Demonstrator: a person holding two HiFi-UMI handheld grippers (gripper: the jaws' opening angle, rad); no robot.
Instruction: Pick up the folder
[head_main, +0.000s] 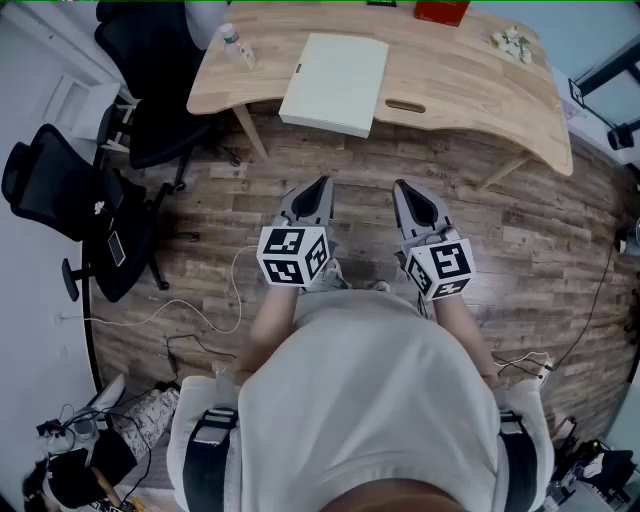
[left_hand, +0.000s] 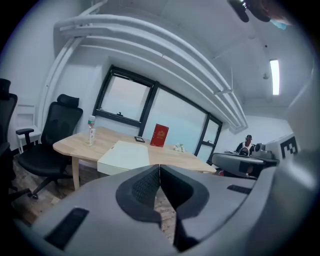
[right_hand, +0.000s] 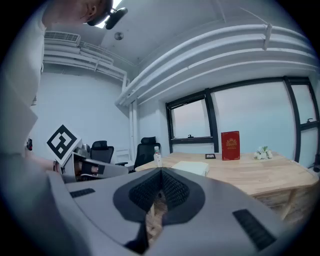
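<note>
Both pairs of jaws are pressed together, empty. The left gripper (head_main: 322, 184) and right gripper (head_main: 399, 186) are held side by side above the plank floor (head_main: 540, 230), well short of the table (head_main: 470, 90). The folder (head_main: 335, 83) lies flat at the table's near edge, untouched. The head view's top edge cuts off a red book (head_main: 441, 11). A pale clump (head_main: 515, 42) is too small to identify. A bottle (head_main: 238, 45) stands left of the folder, with black chairs (head_main: 60, 190) beyond.

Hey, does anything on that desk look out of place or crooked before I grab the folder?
The white folder lies with its near side hanging past the front edge of the wooden desk. The bottle stands upright; nothing else looks odd.
</note>
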